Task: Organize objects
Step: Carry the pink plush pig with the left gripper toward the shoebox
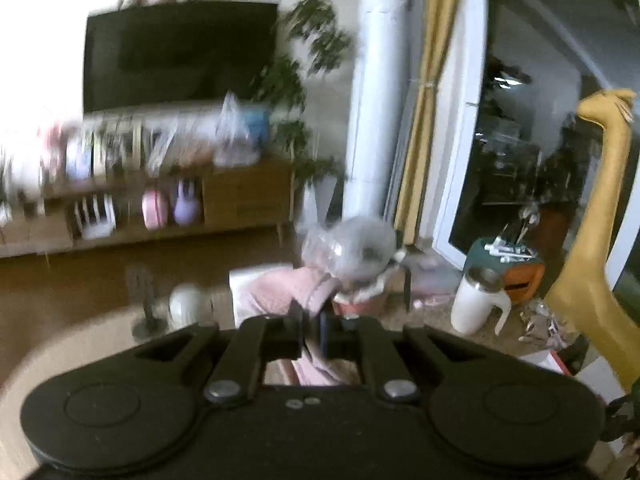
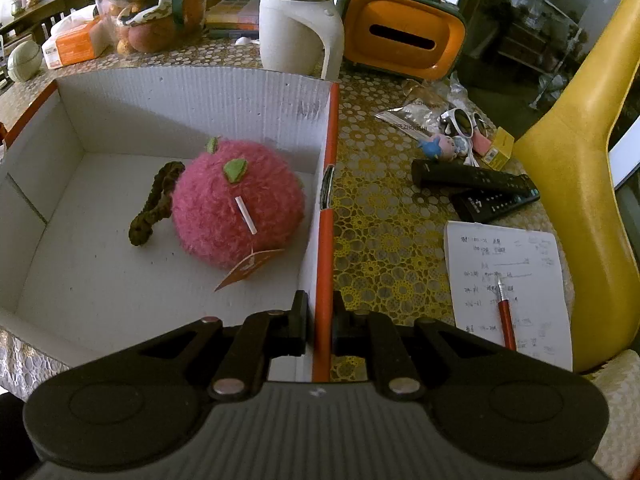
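With 1 pink plush apple (image 2: 238, 204) already in the cardboard box (image 2: 120, 112), whose right wall the right gripper (image 2: 320, 324) pinches, the left gripper (image 1: 311, 330) holds pink fabric (image 1: 280, 292) aloft, nearly closed, while 2 remotes (image 2: 476, 184) wait at 2 o'clock on the counter (image 2: 384, 216).

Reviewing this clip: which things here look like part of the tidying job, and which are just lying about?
In the job:
- cardboard box, its wall pinched by the right gripper
- pink plush apple inside the box
- pink fabric item held by the left gripper

Lying about:
- white mug
- two remotes
- notepad with red pen
- sunglasses
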Motion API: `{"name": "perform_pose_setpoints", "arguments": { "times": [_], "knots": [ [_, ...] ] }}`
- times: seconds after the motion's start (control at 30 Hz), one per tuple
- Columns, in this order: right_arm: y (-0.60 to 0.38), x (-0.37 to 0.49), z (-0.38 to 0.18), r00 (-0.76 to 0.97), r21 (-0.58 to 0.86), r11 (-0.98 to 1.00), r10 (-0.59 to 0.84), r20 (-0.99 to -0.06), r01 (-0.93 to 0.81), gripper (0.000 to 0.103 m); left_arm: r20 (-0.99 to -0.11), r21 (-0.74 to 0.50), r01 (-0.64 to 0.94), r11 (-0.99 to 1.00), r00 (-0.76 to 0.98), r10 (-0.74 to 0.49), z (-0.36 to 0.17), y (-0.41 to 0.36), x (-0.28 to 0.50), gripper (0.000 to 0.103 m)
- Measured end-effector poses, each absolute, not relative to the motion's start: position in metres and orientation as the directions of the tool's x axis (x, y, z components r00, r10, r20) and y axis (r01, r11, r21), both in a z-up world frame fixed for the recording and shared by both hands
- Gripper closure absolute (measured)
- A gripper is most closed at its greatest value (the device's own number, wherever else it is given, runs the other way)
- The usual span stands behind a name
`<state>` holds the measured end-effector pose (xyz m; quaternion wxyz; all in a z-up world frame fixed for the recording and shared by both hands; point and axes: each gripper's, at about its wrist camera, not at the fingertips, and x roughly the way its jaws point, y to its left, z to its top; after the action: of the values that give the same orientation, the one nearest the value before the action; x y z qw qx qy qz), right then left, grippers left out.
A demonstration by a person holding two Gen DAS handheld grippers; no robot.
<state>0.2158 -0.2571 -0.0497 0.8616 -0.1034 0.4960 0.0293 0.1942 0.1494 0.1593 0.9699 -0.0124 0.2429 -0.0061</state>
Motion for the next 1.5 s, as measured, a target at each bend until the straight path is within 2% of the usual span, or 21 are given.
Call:
{"name": "perform_pose_setpoints", "arguments": {
  "times": [0.07,0.3,0.4,0.5,0.57,0.67,0.8,0.93,1.1,1.3,1.5],
  "knots": [
    [-0.257,0.215,-0.050,0.506,-0.153,0.976,-0.055,-0.861,-0.153,0.092,-0.493,-0.010,0.026,1.000,0.870,-0.027,0.166,0.140,0.200,0.098],
    [-0.256,0.216,-0.049,0.505,-0.149,0.977,-0.052,-0.861,-0.154,0.092,-0.444,-0.041,0.096,0.995,0.890,-0.104,0.182,0.121,0.196,0.098],
    [-0.257,0.216,-0.049,0.506,-0.150,0.976,-0.052,-0.861,-0.155,0.092,-0.418,-0.040,0.094,0.995,0.903,-0.102,0.177,0.121,0.194,0.098],
    [-0.256,0.216,-0.049,0.506,-0.149,0.977,-0.051,-0.861,-0.155,0.092,-0.596,-0.003,0.088,0.996,0.800,-0.073,0.131,0.110,0.212,0.098],
    [-0.256,0.216,-0.049,0.509,-0.150,0.976,-0.048,-0.860,-0.160,0.092,-0.617,-0.017,0.092,0.996,0.782,-0.082,0.117,0.107,0.213,0.098],
    [-0.255,0.216,-0.048,0.510,-0.151,0.975,-0.048,-0.859,-0.162,0.092,-0.573,-0.081,0.100,0.992,0.809,-0.128,0.133,0.110,0.209,0.098],
    [-0.255,0.216,-0.048,0.510,-0.152,0.975,-0.049,-0.858,-0.162,0.093,-0.452,-0.075,0.163,0.984,0.874,-0.179,0.181,0.099,0.195,0.098],
    [-0.255,0.216,-0.049,0.508,-0.147,0.976,-0.046,-0.860,-0.160,0.093,-0.413,-0.066,0.245,0.967,0.876,-0.250,0.202,0.073,0.195,0.098],
    [-0.252,0.215,-0.050,0.508,-0.147,0.976,-0.046,-0.860,-0.161,0.093,-0.425,-0.044,0.339,0.940,0.845,-0.324,0.198,0.027,0.205,0.098],
    [-0.252,0.216,-0.051,0.507,-0.142,0.977,-0.042,-0.861,-0.160,0.093,-0.474,-0.049,0.430,0.902,0.785,-0.400,0.166,-0.023,0.215,0.098],
    [-0.255,0.217,-0.055,0.502,-0.135,0.977,-0.035,-0.864,-0.164,0.093,-0.540,0.051,0.444,0.894,0.766,-0.349,0.120,-0.068,0.231,0.098]
  ]
}}
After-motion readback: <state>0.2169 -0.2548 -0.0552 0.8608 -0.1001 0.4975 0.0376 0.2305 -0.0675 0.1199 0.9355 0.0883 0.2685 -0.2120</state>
